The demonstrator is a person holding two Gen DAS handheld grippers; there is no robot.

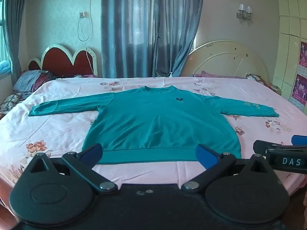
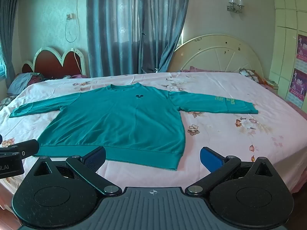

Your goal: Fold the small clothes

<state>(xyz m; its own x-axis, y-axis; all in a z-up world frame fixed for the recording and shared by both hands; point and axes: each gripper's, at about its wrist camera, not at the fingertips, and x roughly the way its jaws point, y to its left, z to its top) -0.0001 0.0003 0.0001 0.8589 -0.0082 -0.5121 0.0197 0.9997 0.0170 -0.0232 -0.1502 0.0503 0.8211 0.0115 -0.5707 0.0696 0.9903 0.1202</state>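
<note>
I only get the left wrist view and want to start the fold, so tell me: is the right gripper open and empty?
Observer: Yes. The right gripper is open, its jaws spread wide, with nothing between them.
Operator: Where is it aimed?
Observer: At the near hem of the teal sweatshirt. The right-hand hem corner shows between its fingers, lying flat on the floral bedsheet.

A home bedroom: bed (image 1: 57, 134) with floral sheet, headboard (image 1: 230, 59), curtains (image 1: 145, 28), wall lamp (image 1: 244, 11)
</note>
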